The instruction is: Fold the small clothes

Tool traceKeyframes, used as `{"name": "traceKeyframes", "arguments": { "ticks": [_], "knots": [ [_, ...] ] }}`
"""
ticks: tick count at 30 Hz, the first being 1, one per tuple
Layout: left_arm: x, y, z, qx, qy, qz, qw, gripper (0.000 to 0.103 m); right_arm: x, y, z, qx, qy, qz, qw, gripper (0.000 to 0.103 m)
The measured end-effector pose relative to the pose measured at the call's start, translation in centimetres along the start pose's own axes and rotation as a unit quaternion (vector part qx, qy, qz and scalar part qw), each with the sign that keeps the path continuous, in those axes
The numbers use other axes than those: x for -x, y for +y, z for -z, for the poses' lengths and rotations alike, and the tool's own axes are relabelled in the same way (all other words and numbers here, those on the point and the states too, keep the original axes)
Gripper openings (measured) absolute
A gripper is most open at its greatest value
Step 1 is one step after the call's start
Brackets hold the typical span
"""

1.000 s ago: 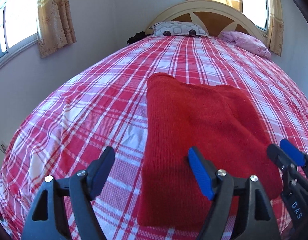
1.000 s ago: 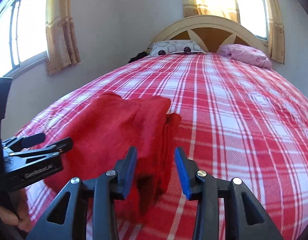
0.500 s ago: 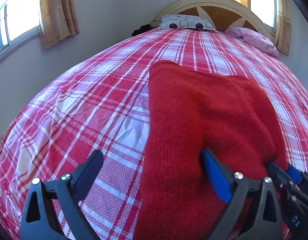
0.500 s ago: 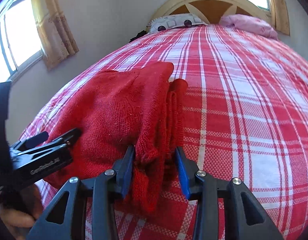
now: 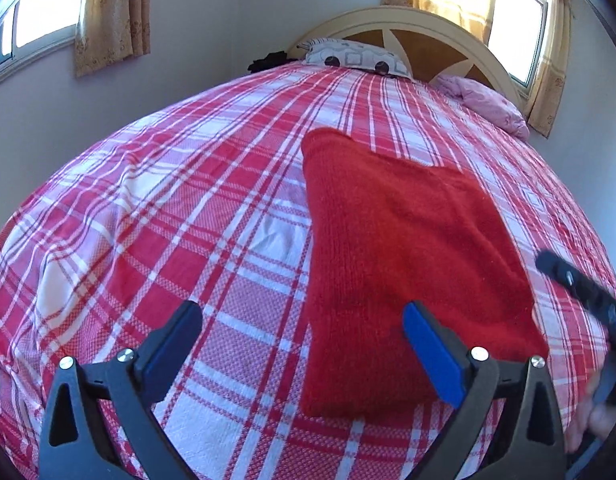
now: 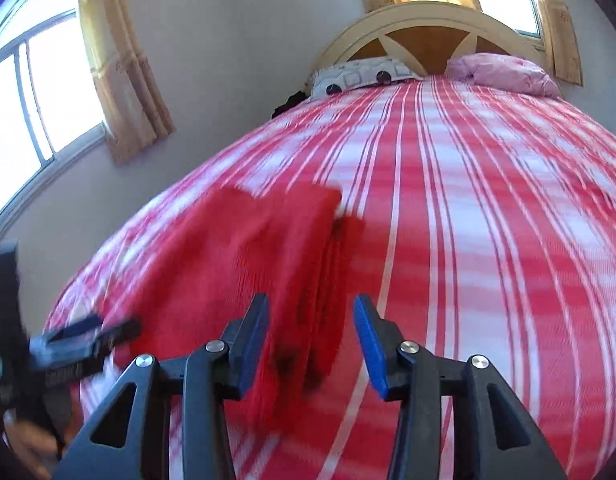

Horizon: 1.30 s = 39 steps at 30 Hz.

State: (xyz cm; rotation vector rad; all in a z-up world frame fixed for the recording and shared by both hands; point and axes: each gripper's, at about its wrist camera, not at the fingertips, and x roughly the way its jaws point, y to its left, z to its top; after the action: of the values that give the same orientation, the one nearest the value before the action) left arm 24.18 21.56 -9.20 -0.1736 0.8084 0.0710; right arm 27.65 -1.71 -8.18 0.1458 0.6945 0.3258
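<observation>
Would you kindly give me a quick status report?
Left gripper wide open, empty. Right gripper opening, pads off the sweater. Sweater folded on bed. Nothing in the way.

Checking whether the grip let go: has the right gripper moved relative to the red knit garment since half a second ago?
Yes. The right gripper has drawn back toward the camera's side, away from the headboard; its opening jaws no longer pinch the red garment, whose folded edge lies between them.
</observation>
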Motion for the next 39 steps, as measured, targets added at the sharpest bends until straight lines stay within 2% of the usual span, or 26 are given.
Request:
{"name": "traceKeyframes", "arguments": {
  "ticks": [3, 6, 7, 8, 9, 11, 13, 15, 16, 21, 22, 23, 25, 28, 34, 37, 39],
  "knots": [
    [-0.2, -0.7, -1.0, 0.004, -0.007, 0.005, 1.0, 0.103, -3.1, -1.2, -3.2, -0.039, 0.014, -0.029, 0.999, 0.045],
    [-1.0, -1.2, -1.3, -0.002, 0.007, 0.002, 1.0, 0.103, -8.4, -2.0, -4.9, -0.059, 0.066, -0.03, 0.996, 0.045],
    [-1.3, -1.5, -1.2, -0.009, 0.01, -0.002, 0.9999, 0.103, -9.9, -1.9, -4.8, -0.056, 0.086, -0.026, 0.994, 0.04],
    [-1.6, -2.0, -1.1, -0.018, 0.013, -0.009, 0.9997, 0.103, -11.0, -1.8, -4.7, -0.052, 0.094, -0.027, 0.994, 0.027],
    [-1.8, -2.3, -1.1, -0.026, 0.014, -0.017, 0.9994, 0.103, -11.5, -1.6, -4.6, -0.044, 0.092, -0.029, 0.994, 0.023],
    [-2.3, -3.0, -0.8, -0.046, 0.02, -0.036, 0.9981, 0.103, -11.1, -0.7, -4.4, -0.003, 0.073, 0.001, 0.997, 0.016],
    [-2.6, -3.3, -0.6, -0.055, 0.02, -0.038, 0.9975, 0.103, -10.1, 0.1, -3.8, 0.034, 0.057, 0.051, 0.997, 0.01],
    [-2.7, -3.2, -0.6, -0.054, 0.019, -0.034, 0.9978, 0.103, -9.8, 0.1, -2.9, 0.046, 0.052, 0.089, 0.994, 0.01],
    [-2.8, -3.2, -0.5, -0.051, 0.021, -0.033, 0.9979, 0.103, -9.9, -0.4, -2.5, 0.038, 0.054, 0.093, 0.993, 0.009],
    [-3.1, -3.3, -0.4, -0.048, 0.025, -0.034, 0.9979, 0.103, -10.2, -1.9, -2.9, -0.002, 0.062, 0.094, 0.994, 0.012],
    [-3.0, -3.5, -0.4, -0.053, 0.025, -0.038, 0.9976, 0.103, -10.2, -2.2, -3.0, -0.009, 0.062, 0.09, 0.994, 0.019],
    [-2.8, -3.5, -0.4, -0.056, 0.026, -0.042, 0.9972, 0.103, -10.0, -2.7, -2.9, -0.017, 0.062, 0.087, 0.994, 0.031],
    [-2.1, -3.7, -0.1, -0.066, 0.026, -0.052, 0.9962, 0.103, -8.7, -4.1, -2.6, -0.052, 0.057, 0.067, 0.995, 0.042],
    [-1.2, -3.7, 0.6, -0.074, 0.011, -0.069, 0.9948, 0.103, -5.7, -3.9, -1.5, -0.075, 0.037, 0.06, 0.995, 0.042],
    [-1.1, -3.9, 2.6, -0.075, 0.012, -0.091, 0.993, 0.103, -2.1, 0.3, 2.5, 0.011, 0.026, 0.076, 0.997, 0.042],
    [-0.8, -4.2, 3.1, -0.087, 0.017, -0.101, 0.9909, 0.103, -2.0, 0.7, 3.6, 0.024, 0.047, 0.088, 0.995, 0.042],
    [-0.2, -4.5, 3.3, -0.095, 0.019, -0.107, 0.9896, 0.103, -1.4, 0.3, 3.9, 0.006, 0.059, 0.074, 0.995, 0.042]
  ]
}}
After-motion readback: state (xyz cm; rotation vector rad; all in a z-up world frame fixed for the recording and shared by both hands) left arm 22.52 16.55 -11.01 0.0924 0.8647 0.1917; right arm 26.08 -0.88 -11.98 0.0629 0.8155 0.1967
